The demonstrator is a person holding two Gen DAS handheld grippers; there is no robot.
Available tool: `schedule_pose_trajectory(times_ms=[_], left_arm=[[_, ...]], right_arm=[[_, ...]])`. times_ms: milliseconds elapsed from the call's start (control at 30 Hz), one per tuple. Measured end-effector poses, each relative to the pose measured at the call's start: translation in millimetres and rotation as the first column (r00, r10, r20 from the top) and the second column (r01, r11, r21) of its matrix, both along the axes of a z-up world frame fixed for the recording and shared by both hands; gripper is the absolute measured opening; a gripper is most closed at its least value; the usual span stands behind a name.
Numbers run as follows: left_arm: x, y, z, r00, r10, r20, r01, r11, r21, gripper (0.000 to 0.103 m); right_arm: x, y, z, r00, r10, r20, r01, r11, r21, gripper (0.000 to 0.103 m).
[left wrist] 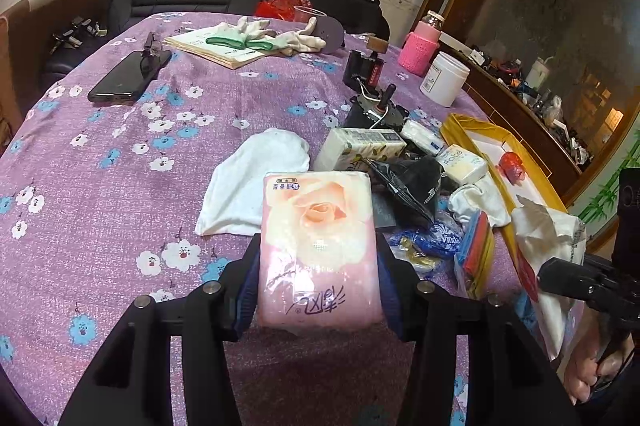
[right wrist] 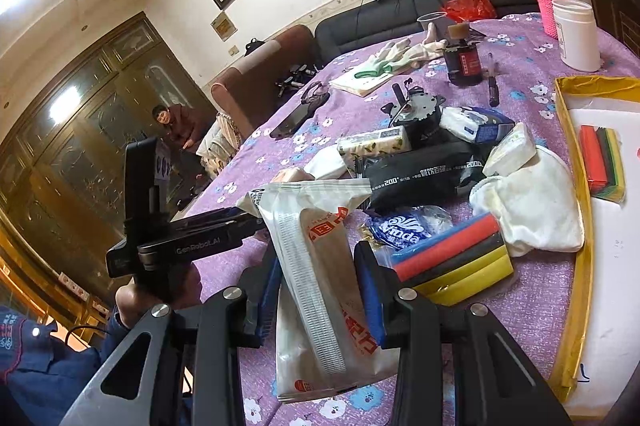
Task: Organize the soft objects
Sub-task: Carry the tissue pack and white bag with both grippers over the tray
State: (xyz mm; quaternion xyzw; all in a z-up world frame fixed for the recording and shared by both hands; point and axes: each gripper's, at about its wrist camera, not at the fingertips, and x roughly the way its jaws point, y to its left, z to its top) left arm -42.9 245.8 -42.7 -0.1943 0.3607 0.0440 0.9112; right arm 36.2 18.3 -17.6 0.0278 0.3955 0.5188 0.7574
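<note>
Tissue packs filled both grippers: my left fingers (left wrist: 318, 282) clamped the rose pack (left wrist: 318, 246), right fingers (right wrist: 316, 290) the white pack (right wrist: 316, 266), above the counter (left wrist: 120, 166); yellow tray (right wrist: 576, 186) at two o'clock. Slick wrappers risked slipping.

"Vinda" on blue tissue wrapper (right wrist: 404, 226)

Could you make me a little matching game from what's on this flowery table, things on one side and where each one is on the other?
Things:
1. pink rose tissue pack
2. white zip bag
3. black phone
4. striped sponge stack

Places:
A. lying on the purple cloth
B. in the yellow-rimmed tray
C. in the left hand-held gripper
D. in the right hand-held gripper

Pairs: 1-C, 2-D, 3-A, 4-B
</note>
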Motion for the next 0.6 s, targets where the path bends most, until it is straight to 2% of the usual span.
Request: schedule_pose_trajectory(times_ms=[333, 600], left_arm=[[0, -10, 7, 1.0, -0.021, 0.007, 0.021, 1.0, 0.016, 0.05], [9, -28, 18, 0.998, -0.055, 0.004, 0.055, 0.998, 0.036, 0.05]], right_arm=[[6, -6, -1, 1.0, -0.028, -0.013, 0.028, 1.0, 0.011, 0.04], [13, -20, 3, 0.998, -0.054, -0.036, 0.056, 0.997, 0.059, 0.04]])
